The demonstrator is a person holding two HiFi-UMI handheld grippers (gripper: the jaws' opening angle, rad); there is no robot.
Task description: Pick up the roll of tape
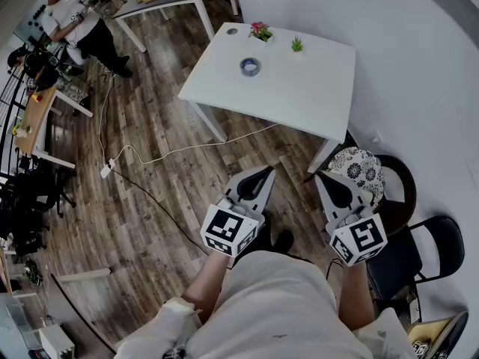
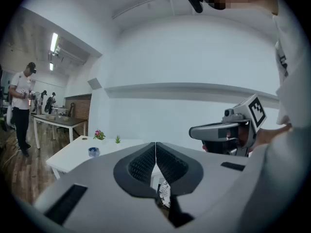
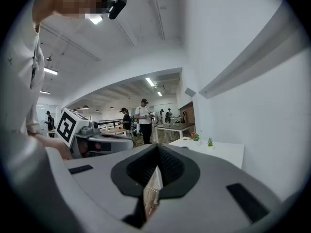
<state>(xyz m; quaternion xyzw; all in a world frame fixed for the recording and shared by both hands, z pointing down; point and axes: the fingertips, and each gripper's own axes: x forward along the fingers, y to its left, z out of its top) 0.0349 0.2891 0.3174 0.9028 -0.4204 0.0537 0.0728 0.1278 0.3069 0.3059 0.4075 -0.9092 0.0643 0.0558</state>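
Observation:
A blue roll of tape [image 1: 250, 67] lies flat on the white table [image 1: 299, 88], toward its far side. In the left gripper view the roll of tape [image 2: 94, 152] shows small at the left. Both grippers are held well short of the table, over the wooden floor, pointing toward it. My left gripper [image 1: 264, 172] is shut with nothing between its jaws. My right gripper [image 1: 324, 176] is also shut and empty. In the left gripper view the jaw tips [image 2: 155, 143] meet; the right gripper's tips [image 3: 157, 146] meet too.
Two small potted plants [image 1: 261, 31] [image 1: 297, 44] stand at the table's far edge. A white cable [image 1: 157, 159] runs across the floor to a power strip. A round patterned stool [image 1: 363, 167] and a black chair [image 1: 408, 256] stand at the right. A person [image 1: 78, 25] stands by desks at the far left.

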